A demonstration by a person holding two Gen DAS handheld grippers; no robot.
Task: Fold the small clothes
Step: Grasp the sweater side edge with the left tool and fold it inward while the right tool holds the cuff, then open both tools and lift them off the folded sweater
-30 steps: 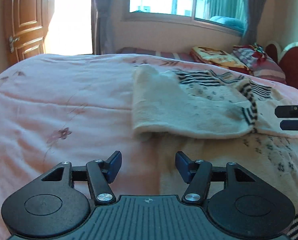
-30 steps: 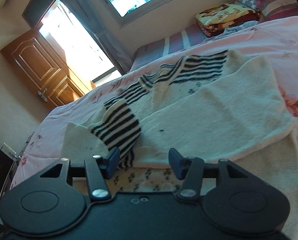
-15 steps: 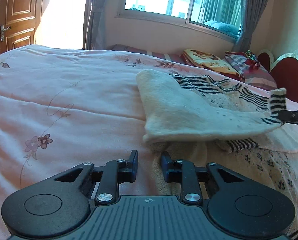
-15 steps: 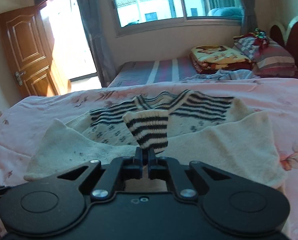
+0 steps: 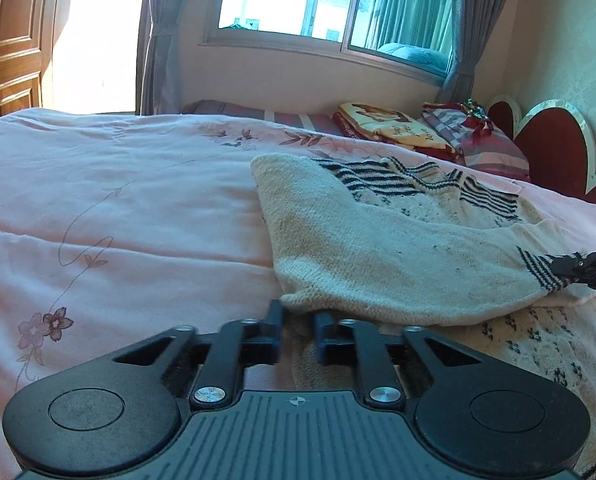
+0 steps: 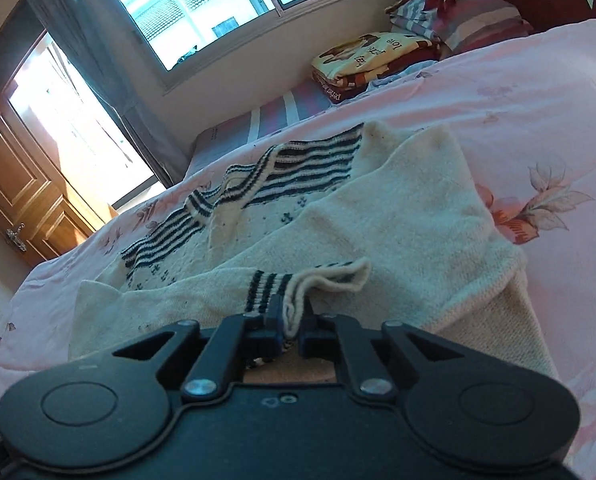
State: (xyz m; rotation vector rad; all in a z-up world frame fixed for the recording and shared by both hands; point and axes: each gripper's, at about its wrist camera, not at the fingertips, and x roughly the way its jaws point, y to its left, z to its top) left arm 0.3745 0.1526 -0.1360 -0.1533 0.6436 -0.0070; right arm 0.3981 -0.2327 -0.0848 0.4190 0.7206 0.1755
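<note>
A small cream knitted sweater [image 5: 386, 248] with black stripes at collar and cuffs lies on the pink bedspread [image 5: 118, 208]. One sleeve is folded across its body. My left gripper [image 5: 297, 326] is narrowed on the near edge of the sweater, with cream knit between its fingers. My right gripper [image 6: 290, 320] is shut on the striped cuff [image 6: 274, 286] of a sleeve, held low over the sweater [image 6: 398, 216]. The right gripper also shows at the right edge of the left wrist view [image 5: 570, 266], pinching that cuff.
Folded blankets and pillows [image 5: 426, 132] lie at the head of the bed by a red headboard [image 5: 554, 148]. A window [image 5: 318, 4] and a wooden door [image 5: 6, 36] are behind. The bedspread [image 6: 538, 92] spreads wide to both sides.
Both grippers went from open to closed. The right one took the striped cuff and carried the sleeve across the sweater. The left one moved in and closed on the sweater's near edge.
</note>
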